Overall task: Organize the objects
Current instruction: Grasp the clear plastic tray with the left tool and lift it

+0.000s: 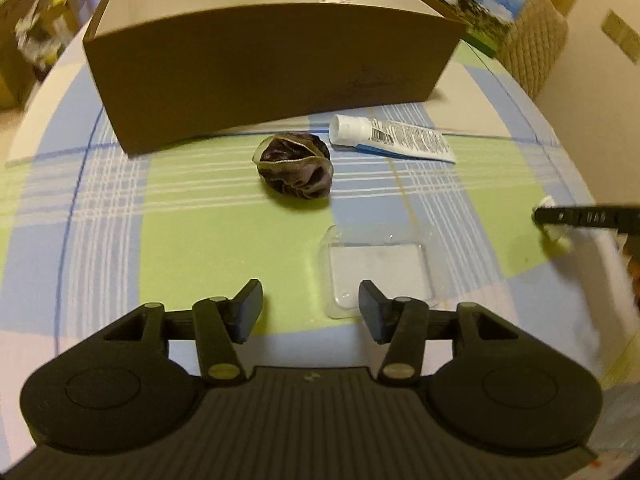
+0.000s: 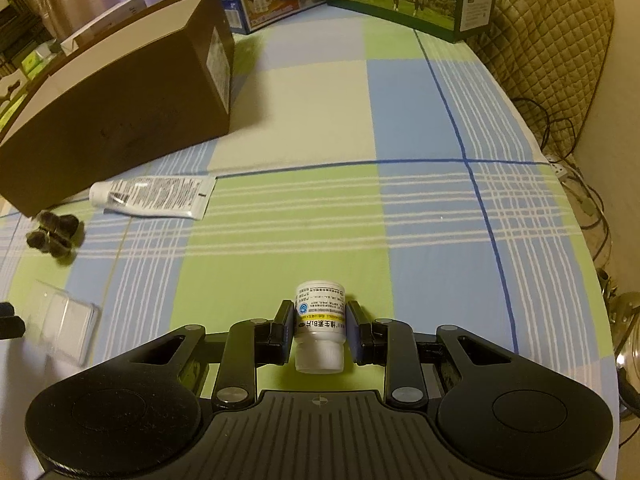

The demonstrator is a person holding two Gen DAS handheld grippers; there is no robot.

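Bottle [image 2: 320, 326] of white plastic, labelled, lies cap toward the camera between the pads of the right gripper [image 2: 319, 334], which we record as clamped on it just above the checked tablecloth [image 2: 420, 120]. Outward from there: a white tube [image 1: 394, 138] lies close in front of the brown cardboard box [image 1: 272, 76], with a crumpled dark bundle [image 1: 295, 164] just beside its cap and a clear plastic tray [image 1: 380, 272] nearer us. The left gripper [image 1: 310, 310] hangs spread and empty, its right finger overlapping the tray's near edge in view; whether it touches, we cannot tell. We see a small white item inside the box near the far wall, too blurred to name. Judgement: assuming the box is the destination, sorting is at an early stage, with bottle in hand and tube, bundle and tray left out.
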